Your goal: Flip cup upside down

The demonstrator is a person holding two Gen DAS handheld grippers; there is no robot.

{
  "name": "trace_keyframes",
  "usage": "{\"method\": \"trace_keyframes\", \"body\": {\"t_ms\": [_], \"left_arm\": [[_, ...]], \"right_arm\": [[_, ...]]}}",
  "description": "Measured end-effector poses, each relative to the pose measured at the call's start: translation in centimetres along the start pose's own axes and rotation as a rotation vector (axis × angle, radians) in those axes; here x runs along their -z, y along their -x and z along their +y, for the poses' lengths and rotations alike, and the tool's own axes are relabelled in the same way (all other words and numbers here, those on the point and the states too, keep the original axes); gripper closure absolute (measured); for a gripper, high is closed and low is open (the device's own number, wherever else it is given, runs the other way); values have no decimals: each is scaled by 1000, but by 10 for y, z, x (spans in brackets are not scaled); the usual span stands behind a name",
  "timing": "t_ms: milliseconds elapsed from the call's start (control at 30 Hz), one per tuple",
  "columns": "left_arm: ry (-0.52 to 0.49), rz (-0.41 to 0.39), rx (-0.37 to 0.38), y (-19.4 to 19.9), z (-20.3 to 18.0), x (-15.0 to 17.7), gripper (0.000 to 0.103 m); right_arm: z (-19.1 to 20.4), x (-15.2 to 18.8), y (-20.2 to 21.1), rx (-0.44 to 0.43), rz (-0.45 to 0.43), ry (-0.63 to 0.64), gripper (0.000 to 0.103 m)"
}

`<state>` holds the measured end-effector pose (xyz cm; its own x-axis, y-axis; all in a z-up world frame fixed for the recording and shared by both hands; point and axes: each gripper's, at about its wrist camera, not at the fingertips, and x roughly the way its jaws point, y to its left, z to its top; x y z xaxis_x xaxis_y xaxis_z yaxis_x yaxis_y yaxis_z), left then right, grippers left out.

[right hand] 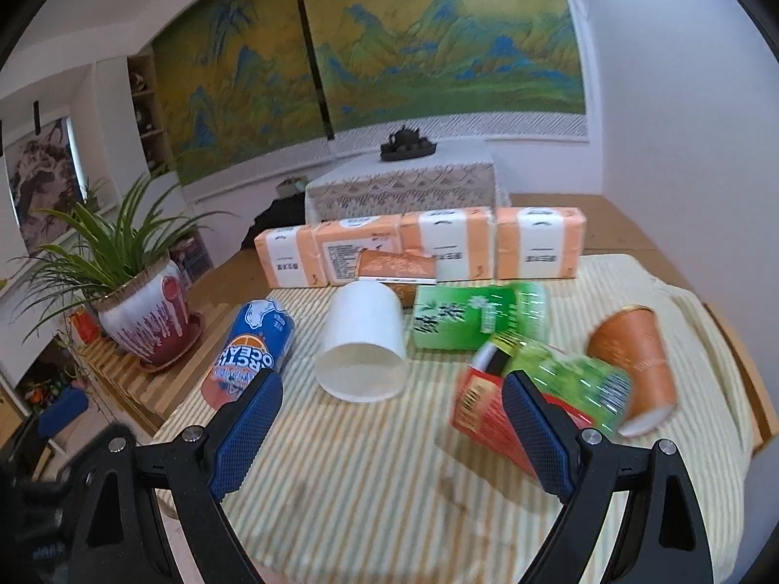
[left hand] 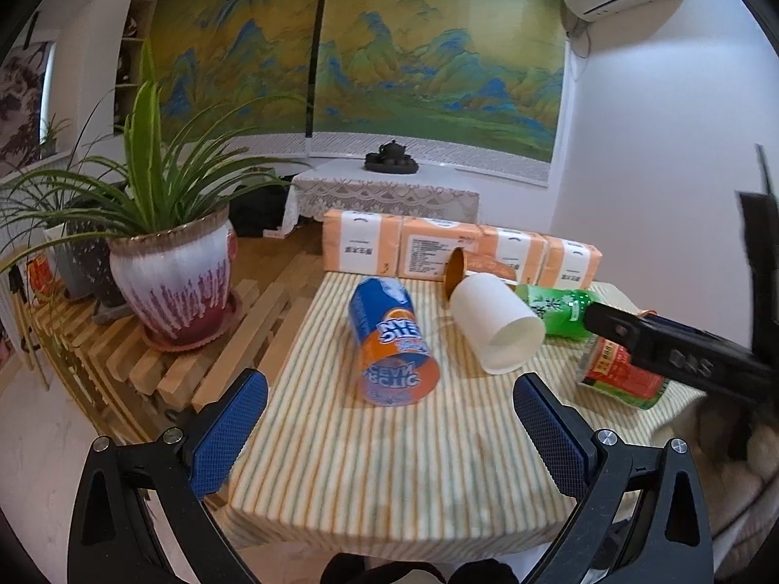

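Observation:
A white paper cup (left hand: 496, 323) lies on its side on the striped tablecloth, its open mouth toward me; it also shows in the right wrist view (right hand: 362, 348). An orange paper cup (right hand: 635, 365) lies on its side at the right, and another orange cup (right hand: 397, 265) lies behind the white one. My left gripper (left hand: 389, 426) is open and empty, short of the white cup. My right gripper (right hand: 392, 416) is open and empty, just in front of the white cup's mouth; its body shows in the left wrist view (left hand: 681, 350).
A blue and orange can (left hand: 392, 340) lies left of the white cup. A green bottle (right hand: 479, 321) and a green and red can (right hand: 540, 389) lie to the right. Orange tissue packs (right hand: 423, 243) line the back edge. A potted plant (left hand: 170, 272) stands on the wooden bench at left.

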<state>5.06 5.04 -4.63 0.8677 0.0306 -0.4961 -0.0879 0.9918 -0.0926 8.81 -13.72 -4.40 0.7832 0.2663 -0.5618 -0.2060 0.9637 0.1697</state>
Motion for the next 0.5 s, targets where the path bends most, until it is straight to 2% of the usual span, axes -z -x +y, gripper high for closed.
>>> {"method": "trace_keyframes", "body": {"t_ms": [367, 500], "left_arm": [[62, 19, -23, -10, 31, 4, 1], [78, 22, -26, -12, 40, 5, 1]], "right_arm": [[18, -46, -81, -37, 221, -9, 14], [22, -59, -111, -70, 353, -26, 15]]}}
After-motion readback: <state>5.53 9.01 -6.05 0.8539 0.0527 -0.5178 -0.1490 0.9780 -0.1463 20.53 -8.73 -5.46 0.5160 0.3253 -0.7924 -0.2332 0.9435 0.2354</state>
